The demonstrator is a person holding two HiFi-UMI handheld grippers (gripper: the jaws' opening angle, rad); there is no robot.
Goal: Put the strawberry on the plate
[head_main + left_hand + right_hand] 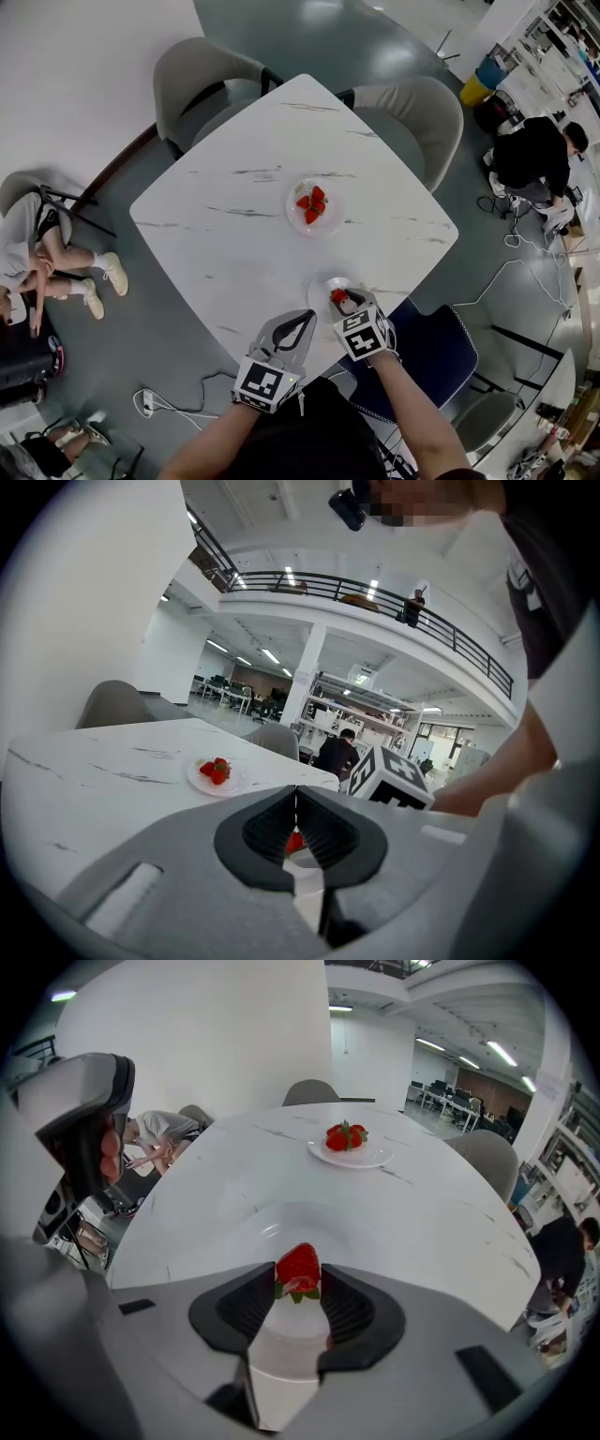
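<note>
A red strawberry (298,1267) sits between the pads of my right gripper (298,1283), which is shut on it just over a small white plate (272,1232) near the table's front edge. In the head view the same strawberry (338,296) shows over that plate (327,282) at the tip of the right gripper (349,302). My left gripper (306,319) hovers just to the left of it, jaws shut and empty, and in its own view the left gripper (296,803) shows its pads meeting.
A second white plate (292,211) with three strawberries (312,204) stands mid-table on the white marble table (234,187). Grey chairs (202,70) ring the far sides and a blue chair (441,356) is at my right. People sit on the floor at left and right.
</note>
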